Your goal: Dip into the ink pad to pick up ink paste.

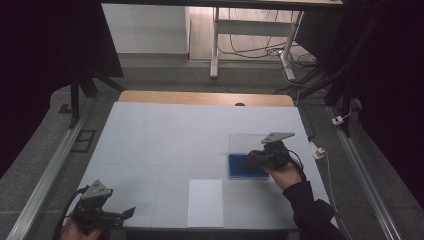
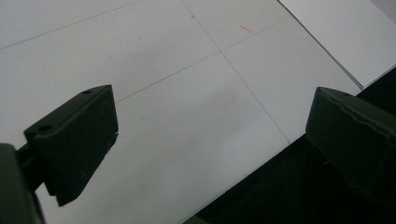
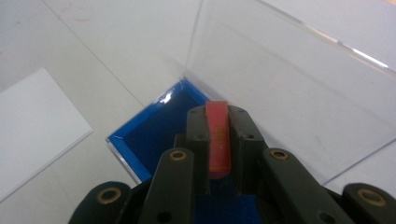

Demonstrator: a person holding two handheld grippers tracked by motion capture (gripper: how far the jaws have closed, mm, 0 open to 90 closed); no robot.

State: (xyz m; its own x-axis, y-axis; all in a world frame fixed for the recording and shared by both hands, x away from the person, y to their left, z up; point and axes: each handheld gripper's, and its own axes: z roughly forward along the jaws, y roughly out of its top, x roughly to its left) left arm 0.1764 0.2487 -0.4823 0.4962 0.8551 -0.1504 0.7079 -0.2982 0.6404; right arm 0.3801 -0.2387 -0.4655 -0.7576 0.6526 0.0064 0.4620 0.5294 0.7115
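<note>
Clearly the carrying part looks well along: the right gripper (image 3: 218,135) has its two black jaws pressed tight on a thin flat red plastic piece with faint printing (image 3: 218,137), and it holds that piece directly above the blue-lined tray of a clear plastic case (image 3: 140,135). In the high view the right gripper (image 1: 261,156) sits over the blue-lined tray (image 1: 240,167) at the right side of the white table top (image 1: 165,140), with the case's transparent lid (image 3: 280,79) standing open behind it. What seems left, judging from this, is to lower the piece onto the blue lining, let go, and perhaps shut the lid; the piece does not yet appear to rest on the lining.

The red piece stands on edge between the jaws. Its long axis runs along the gripper's own line, away from the hand, so its free end points forward toward the far corner of the tray where the lid rises. Only a narrow face of it is visible, so its full outline cannot be told.

The left gripper (image 1: 107,212) rests near the front left corner of the table, well apart from the case; its jaws are spread wide with nothing between them, over bare table near a white sheet of paper (image 1: 205,202).
</note>
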